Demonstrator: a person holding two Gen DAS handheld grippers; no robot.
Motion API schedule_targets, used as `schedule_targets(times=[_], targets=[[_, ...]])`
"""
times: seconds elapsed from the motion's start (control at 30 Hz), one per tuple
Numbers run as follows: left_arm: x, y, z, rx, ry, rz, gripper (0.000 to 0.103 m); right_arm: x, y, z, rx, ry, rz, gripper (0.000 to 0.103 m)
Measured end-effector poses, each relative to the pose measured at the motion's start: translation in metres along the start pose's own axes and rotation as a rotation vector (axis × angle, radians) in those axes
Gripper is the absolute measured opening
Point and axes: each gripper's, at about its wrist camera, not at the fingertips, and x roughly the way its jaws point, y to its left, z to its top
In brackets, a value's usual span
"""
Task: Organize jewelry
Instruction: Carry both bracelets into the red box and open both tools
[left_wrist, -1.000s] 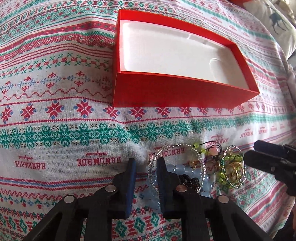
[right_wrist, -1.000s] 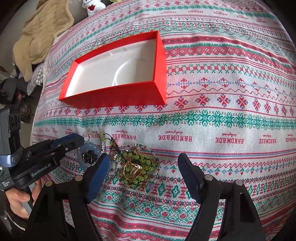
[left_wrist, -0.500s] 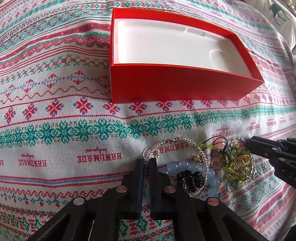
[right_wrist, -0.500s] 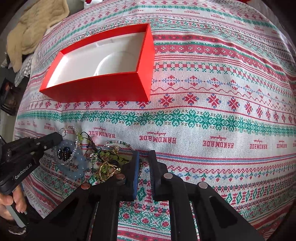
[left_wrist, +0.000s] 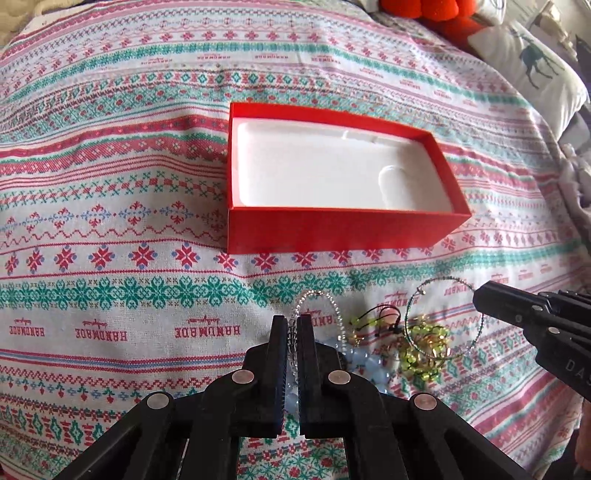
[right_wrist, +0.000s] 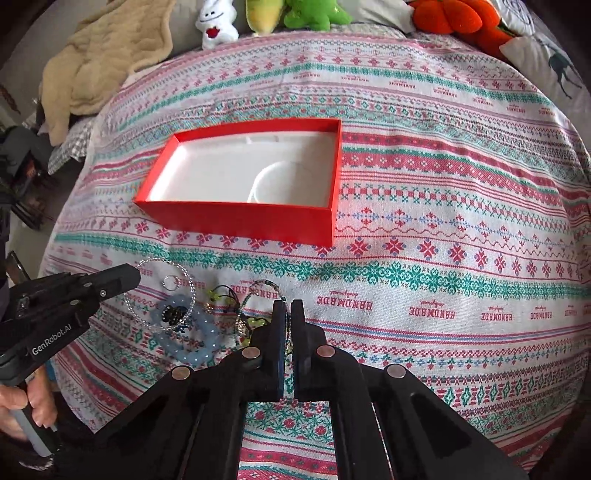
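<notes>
A red box (left_wrist: 332, 232) with a white liner stands open on the patterned cloth, also in the right wrist view (right_wrist: 240, 221). In front of it lies a tangle of jewelry. My left gripper (left_wrist: 291, 321) is shut on a clear beaded bracelet (left_wrist: 334, 306), whose loop rises off the cloth. A pale blue bead bracelet (left_wrist: 365, 369) and yellow-green beads (left_wrist: 424, 354) lie beside it. My right gripper (right_wrist: 287, 306) is shut on a thin teal-beaded hoop (right_wrist: 264, 284). That hoop (left_wrist: 443, 317) leads to the right gripper (left_wrist: 482, 295) at the right edge. The left gripper (right_wrist: 131, 277) shows at far left.
Plush toys (right_wrist: 295, 14) and an orange one (right_wrist: 454, 18) line the far edge of the cloth. A beige blanket (right_wrist: 103, 62) lies at the back left, a deer-print pillow (left_wrist: 532, 70) at the back right. A hand (right_wrist: 22, 402) grips the left tool's handle.
Both grippers shut, the left on the clear bracelet, the right on the thin hoop. Both then rose, so the box looks farther off and the two loops lift from the pile.
</notes>
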Motion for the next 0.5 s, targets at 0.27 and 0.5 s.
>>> schedule_targets(times=[0.27, 0.5], targets=[[-0.032, -0.002, 0.006, 0.004, -0.073, -0.005, 0.000, -0.042, -0.002, 0.001, 0.028, -0.089, 0.053, 0.002], [-0.041, -0.014, 0.027, -0.004, -0.117, -0.015, 0.000, -0.053, 0.002, 0.015, 0.056, -0.131, 0.078, 0.002]])
